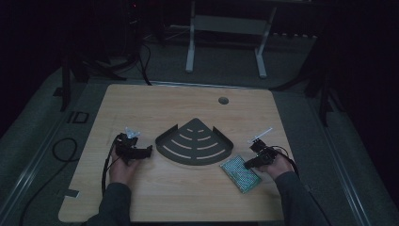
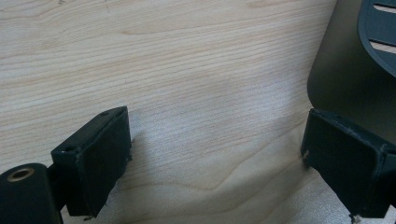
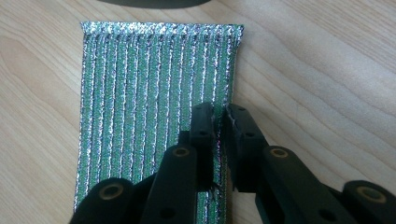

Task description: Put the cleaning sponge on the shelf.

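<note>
A green, glittery ribbed pad (image 1: 240, 173) (image 3: 149, 84) lies flat on the wooden table, near its front right. My right gripper (image 1: 247, 164) (image 3: 223, 112) is shut on one long edge of that pad, the jaws pinching its side. A dark quarter-round slotted tray (image 1: 195, 125) (image 2: 336, 70) sits mid-table, and its rim (image 3: 154, 2) lies just past the pad's far end. Left of the tray, my left gripper (image 1: 147, 150) (image 2: 215, 135) stands open low over bare wood, holding nothing. One of its fingers (image 2: 345, 158) is close to the tray's wall.
A round cable hole (image 1: 223, 100) is in the table's far right part. Cables (image 1: 63, 148) lie on the floor to the left. A white frame (image 1: 226, 28) stands beyond the table. A piece of tape (image 1: 70, 193) marks the front left corner.
</note>
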Demonstrator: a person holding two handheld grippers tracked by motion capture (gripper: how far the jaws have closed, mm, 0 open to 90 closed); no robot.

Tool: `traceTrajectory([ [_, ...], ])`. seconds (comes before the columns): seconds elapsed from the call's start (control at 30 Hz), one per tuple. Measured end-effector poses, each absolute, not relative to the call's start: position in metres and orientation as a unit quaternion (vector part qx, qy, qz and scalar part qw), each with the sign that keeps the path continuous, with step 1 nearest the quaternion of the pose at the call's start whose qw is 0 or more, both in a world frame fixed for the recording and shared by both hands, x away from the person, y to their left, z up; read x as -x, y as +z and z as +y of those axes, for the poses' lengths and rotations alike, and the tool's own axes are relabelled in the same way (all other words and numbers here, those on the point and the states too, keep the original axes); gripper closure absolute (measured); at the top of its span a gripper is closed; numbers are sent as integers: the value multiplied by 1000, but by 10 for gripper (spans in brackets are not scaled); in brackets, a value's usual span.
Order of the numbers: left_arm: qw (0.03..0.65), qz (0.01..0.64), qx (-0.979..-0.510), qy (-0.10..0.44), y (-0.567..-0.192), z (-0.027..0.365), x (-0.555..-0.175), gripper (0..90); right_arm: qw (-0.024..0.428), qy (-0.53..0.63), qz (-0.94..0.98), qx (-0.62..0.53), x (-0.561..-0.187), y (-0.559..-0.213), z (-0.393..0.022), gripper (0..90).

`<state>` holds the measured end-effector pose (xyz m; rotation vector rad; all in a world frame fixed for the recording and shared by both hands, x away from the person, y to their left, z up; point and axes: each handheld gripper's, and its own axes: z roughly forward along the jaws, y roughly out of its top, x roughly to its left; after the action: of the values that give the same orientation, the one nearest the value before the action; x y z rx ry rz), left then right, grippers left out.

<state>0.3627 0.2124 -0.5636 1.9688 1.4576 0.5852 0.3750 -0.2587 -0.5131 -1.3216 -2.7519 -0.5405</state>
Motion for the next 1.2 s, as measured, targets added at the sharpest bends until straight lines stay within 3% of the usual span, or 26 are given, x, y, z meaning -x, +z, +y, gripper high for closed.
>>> traceTrajectory([
  [0.27,306,551,-744,221,-564,212,-363,90,12,-147,-900,411,-377,-509,-251,892],
  [1.2,306,551,-744,221,-563,212,-363,90,-23,-133,-913,386,-371,-465,-246,899],
])
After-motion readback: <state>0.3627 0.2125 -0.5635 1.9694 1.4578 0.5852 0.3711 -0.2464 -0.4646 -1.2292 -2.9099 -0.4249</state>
